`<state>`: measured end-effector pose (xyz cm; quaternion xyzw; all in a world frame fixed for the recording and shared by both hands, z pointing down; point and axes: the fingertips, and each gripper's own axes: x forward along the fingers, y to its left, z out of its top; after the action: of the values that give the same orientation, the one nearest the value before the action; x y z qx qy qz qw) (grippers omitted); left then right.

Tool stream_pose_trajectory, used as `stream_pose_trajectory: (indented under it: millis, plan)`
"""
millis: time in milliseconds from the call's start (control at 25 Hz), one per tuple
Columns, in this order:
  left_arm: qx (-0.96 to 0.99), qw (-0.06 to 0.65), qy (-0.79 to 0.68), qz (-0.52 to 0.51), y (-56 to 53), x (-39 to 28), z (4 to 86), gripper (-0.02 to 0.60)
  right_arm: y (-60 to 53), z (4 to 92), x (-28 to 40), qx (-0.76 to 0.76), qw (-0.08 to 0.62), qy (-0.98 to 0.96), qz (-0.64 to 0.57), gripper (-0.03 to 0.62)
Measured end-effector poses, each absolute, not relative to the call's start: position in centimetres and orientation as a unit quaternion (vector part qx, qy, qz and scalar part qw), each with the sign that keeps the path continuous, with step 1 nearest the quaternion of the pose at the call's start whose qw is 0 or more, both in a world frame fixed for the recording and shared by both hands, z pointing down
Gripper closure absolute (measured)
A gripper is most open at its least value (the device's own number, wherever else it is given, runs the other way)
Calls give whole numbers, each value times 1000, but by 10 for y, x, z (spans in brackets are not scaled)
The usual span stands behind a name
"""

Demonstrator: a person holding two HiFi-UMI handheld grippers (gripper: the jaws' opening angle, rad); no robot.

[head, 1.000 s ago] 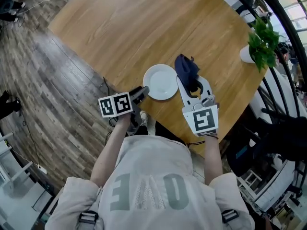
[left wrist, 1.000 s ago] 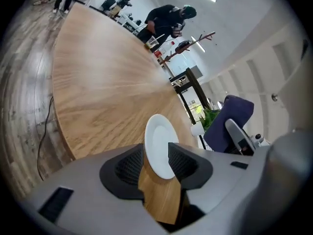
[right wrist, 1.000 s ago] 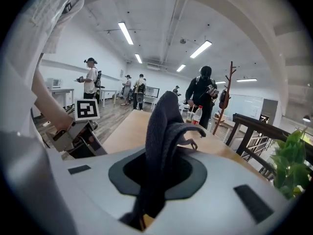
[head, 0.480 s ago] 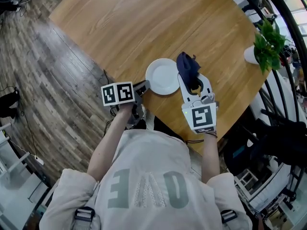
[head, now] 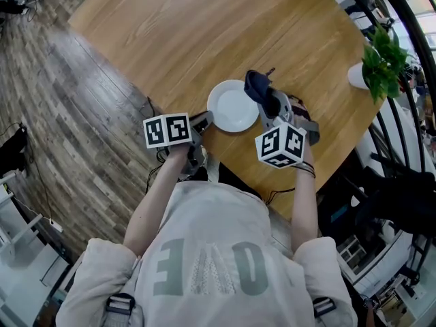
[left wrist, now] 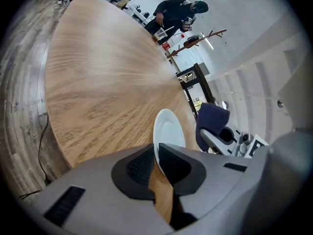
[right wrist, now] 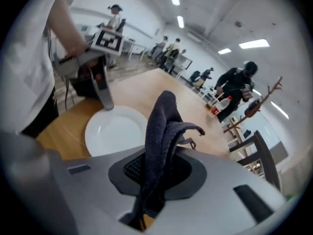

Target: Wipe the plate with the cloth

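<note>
A white plate (head: 231, 107) lies on the round wooden table (head: 204, 26) near its front edge. My left gripper (head: 206, 119) is at the plate's near left rim; in the left gripper view its jaws (left wrist: 156, 155) are closing and the pads pinch the rim of the plate (left wrist: 168, 129). My right gripper (head: 267, 102) is shut on a dark blue cloth (head: 257, 84), held just above the plate's right edge. In the right gripper view the cloth (right wrist: 164, 126) stands up out of the gripper (right wrist: 159, 173), with the plate (right wrist: 115, 129) below and left.
A potted green plant (head: 378, 56) in a white pot stands at the table's right edge. The table's front edge runs just under both grippers. People (right wrist: 237, 89) and a dark chair (right wrist: 259, 155) are in the room beyond the table.
My right gripper has rolled and sunk, bringing the cloth left to the plate's right edge. The left gripper has stayed at the plate's rim.
</note>
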<state>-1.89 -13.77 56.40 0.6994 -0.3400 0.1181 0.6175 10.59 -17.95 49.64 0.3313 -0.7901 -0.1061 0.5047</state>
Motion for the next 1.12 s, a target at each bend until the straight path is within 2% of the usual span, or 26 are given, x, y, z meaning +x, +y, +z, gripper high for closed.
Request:
stream_pose_trajectory:
  millis: [80,320,1120]
  plan:
    - [699,618,-340,118,-137,-19,564,543,-180,513,106,293,547,-774,-122,537]
    - [696,621,-342,111,-140,-19,563,546,-186,540,99,245,579,-768,-120,537]
    - [695,623,-345,97,-139,-19,563,551,-118,555,90,184,626,-750,-110,537]
